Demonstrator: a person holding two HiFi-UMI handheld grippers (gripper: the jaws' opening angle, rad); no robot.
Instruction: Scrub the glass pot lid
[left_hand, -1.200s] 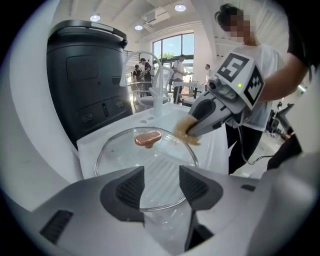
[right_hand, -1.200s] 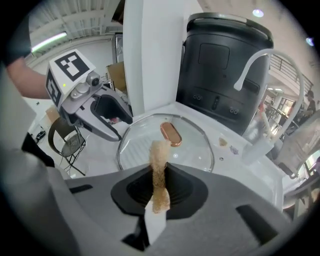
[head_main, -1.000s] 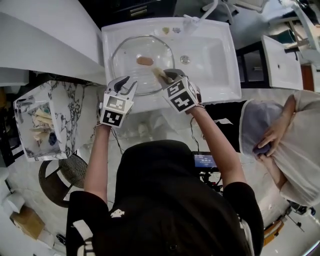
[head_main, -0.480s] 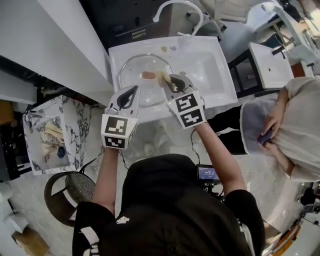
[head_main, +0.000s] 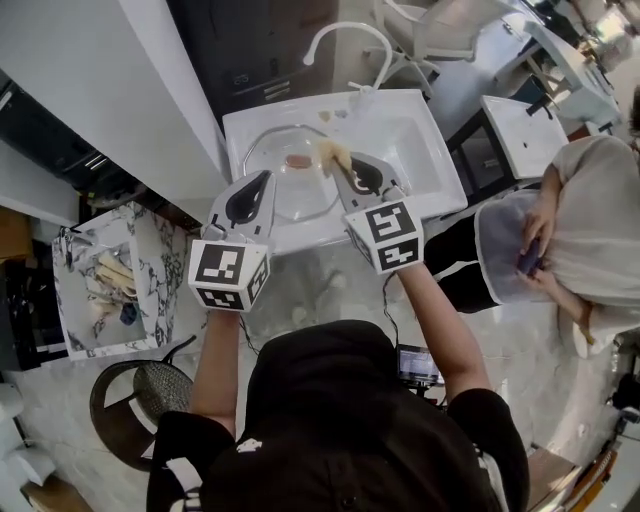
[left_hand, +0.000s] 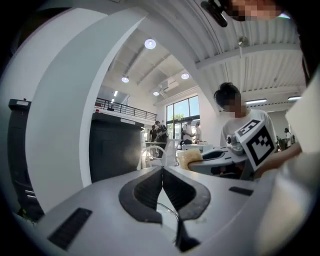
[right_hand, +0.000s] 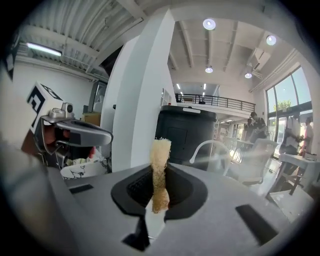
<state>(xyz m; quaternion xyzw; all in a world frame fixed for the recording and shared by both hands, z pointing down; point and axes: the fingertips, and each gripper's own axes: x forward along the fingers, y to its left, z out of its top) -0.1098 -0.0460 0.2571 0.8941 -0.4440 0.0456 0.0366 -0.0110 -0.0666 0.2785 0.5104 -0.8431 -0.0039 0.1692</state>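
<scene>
White sink (head_main: 425, 135) is filling the upper centre of the head view, w/ a curved faucet (head_main: 345, 25) arching over its far edge. The wearer's dark top (head_main: 340, 430) is taking up the bottom centre, both bare forearms reaching up-frame. Another person in a pale top (head_main: 590, 220) is standing at the right edge. A marble-patterned bin (head_main: 70, 290) is sitting at mid-left, bits of rubbish lying inside. The glass pot lid (head_main: 300, 190) is lying in the left part of the sink basin, upper centre of frame, its brownish knob (head_main: 297, 160) facing up. L gripper (head_main: 266, 178) is pointing up-frame, its tip overlapping the lid's near-left edge in the picture; contact can't be judged from here. In the left gripper view the L gripper (left_hand: 162, 175) is clenched, black pads (left_hand: 145, 192) pressing together w/ nothing btwn them. R gripper (head_main: 347, 168) is sitting just right of it, tip over the lid's right side. In the right gripper view the R gripper (right_hand: 159, 175) is clamping a tan fibrous sponge (right_hand: 160, 160), which is standing upright and sticking out past the jaw tips. In the head view the sponge (head_main: 332, 153) is showing near the knob. Marker cubes are riding behind each gripper, L one (head_main: 228, 273) and R one (head_main: 390, 235)
</scene>
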